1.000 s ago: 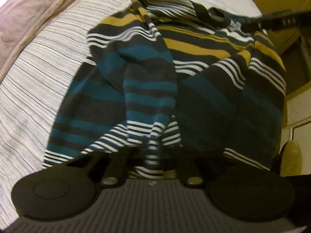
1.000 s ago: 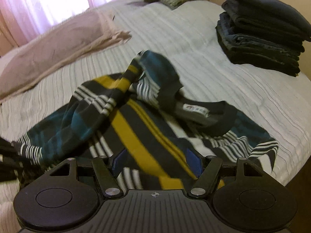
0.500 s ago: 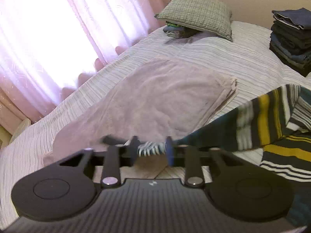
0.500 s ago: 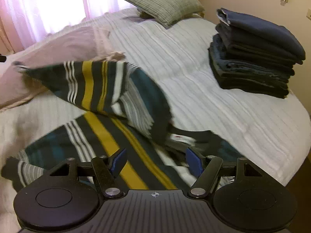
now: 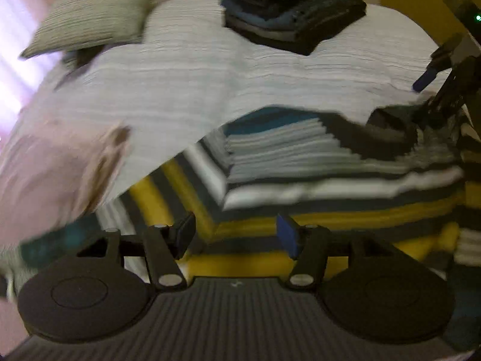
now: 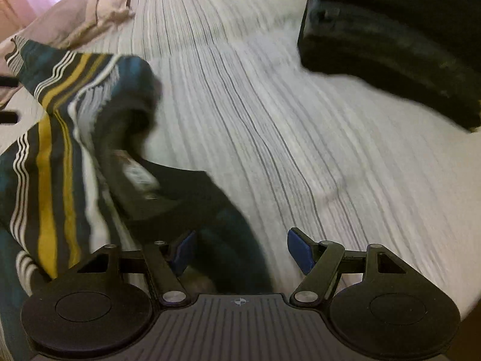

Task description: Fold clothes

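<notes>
Striped sweater (image 5: pixel 315 180) spread on the bed (image 5: pixel 210 84), long axis roughly across the left wrist view, black collar (image 6: pixel 180 192) with its label toward the folded dark stack (image 5: pixel 288 15); one sleeve (image 6: pixel 69 81) flung out toward the pink blanket (image 5: pixel 51 162). Left gripper (image 5: pixel 236 233) just opened, spread above the yellow stripes, nothing pinched. Right gripper (image 6: pixel 240 249) spread wide over the collar edge, pads clear of cloth. Green pillow (image 5: pixel 90 21) at the far end, by bright pink curtains.

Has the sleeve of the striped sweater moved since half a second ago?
Yes. In the right wrist view the sleeve of the striped sweater now lies lower, flatter on the bedspread, beside the pink towel.
</notes>
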The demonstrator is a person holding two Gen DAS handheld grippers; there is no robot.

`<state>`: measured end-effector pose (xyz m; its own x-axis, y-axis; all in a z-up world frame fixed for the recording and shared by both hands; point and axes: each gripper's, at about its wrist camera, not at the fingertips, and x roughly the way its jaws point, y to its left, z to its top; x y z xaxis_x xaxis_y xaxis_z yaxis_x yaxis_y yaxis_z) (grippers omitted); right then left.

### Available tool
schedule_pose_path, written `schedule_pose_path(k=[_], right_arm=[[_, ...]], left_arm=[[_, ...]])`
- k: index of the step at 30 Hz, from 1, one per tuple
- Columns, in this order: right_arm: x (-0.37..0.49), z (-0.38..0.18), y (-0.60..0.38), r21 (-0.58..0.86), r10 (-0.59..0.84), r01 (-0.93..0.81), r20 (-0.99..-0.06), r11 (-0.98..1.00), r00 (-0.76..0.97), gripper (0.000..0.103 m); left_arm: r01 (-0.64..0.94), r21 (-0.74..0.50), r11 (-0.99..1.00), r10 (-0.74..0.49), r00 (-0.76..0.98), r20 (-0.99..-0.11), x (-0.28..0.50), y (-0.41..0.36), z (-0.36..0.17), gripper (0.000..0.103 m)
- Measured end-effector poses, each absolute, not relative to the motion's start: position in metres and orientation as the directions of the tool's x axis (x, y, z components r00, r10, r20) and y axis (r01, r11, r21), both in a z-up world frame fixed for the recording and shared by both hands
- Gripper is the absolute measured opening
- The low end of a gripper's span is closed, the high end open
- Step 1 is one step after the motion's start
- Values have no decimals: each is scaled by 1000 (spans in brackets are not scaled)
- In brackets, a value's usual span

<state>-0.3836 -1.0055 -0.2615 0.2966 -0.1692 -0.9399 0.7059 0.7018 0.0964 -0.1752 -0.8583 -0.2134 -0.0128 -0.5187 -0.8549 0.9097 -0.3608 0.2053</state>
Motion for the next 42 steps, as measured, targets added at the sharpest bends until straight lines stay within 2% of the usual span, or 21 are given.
schedule_pose_path(k=[3, 4, 5, 6, 7, 9, 14, 22, 24, 26, 27, 28, 29, 33, 37, 42], right_arm=[[-389, -286, -1023, 194, -71, 668, -935, 718, 348, 69], [-390, -286, -1025, 221, -54, 662, -929, 716, 367, 45], [-393, -286, -1028, 274, -11, 639, -914, 719, 405, 27], [-398, -284, -1029, 318, 23, 632, -903, 706, 429, 2], [-402, -278, -1029, 331, 24, 631, -896, 701, 443, 2], [-423, -250, -1028, 284, -85, 642, -873, 713, 481, 2], [-488, -225, -1009, 324, -225, 768, -829, 553, 512, 2], [-494, -258, -976, 363, -219, 811, -838, 458, 499, 2], [-497, -261, -978, 369, -222, 813, -836, 450, 502, 2], [-489, -268, -983, 365, -219, 813, -839, 454, 499, 2], [-489, -269, -984, 362, -216, 812, -841, 457, 497, 2], [-486, -270, -986, 356, -214, 814, -845, 459, 491, 2], [-484, -271, -988, 353, -215, 814, -846, 461, 488, 2], [-490, -240, -998, 330, -294, 817, -814, 473, 500, 2], [-486, -226, -1004, 296, -335, 810, -798, 506, 501, 2], [-477, -265, -1013, 265, -293, 817, -840, 513, 456, 2]], left_arm=[[891, 202, -406, -507, -35, -861, -193, -898, -224, 56], [885, 202, -421, -504, -42, -863, -198, -911, -226, 56], [877, 205, -434, -500, -46, -865, -201, -922, -225, 57], [871, 205, -447, -496, -51, -867, -201, -930, -224, 58], [865, 204, -458, -492, -56, -869, -200, -938, -223, 59], [858, 194, -475, -480, -68, -875, -199, -953, -216, 60], [817, 152, -557, -442, -137, -886, -209, -993, -212, 64], [691, 74, -720, -264, -173, -949, -232, -1044, -281, 62], [654, 20, -756, -182, -180, -967, -234, -1049, -299, 56], [633, -23, -774, -123, -187, -975, -235, -1050, -309, 42], [623, -42, -781, -98, -189, -977, -235, -1051, -313, 33], [619, -42, -785, -95, -187, -978, -235, -1050, -313, 10], [616, -22, -787, -114, -180, -977, -235, -1048, -310, 3], [650, 76, -756, -245, -173, -954, -234, -1048, -280, 3], [683, 122, -720, -322, -173, -931, -239, -1062, -263, 3], [717, 148, -681, -329, -119, -937, -245, -1067, -293, 5]])
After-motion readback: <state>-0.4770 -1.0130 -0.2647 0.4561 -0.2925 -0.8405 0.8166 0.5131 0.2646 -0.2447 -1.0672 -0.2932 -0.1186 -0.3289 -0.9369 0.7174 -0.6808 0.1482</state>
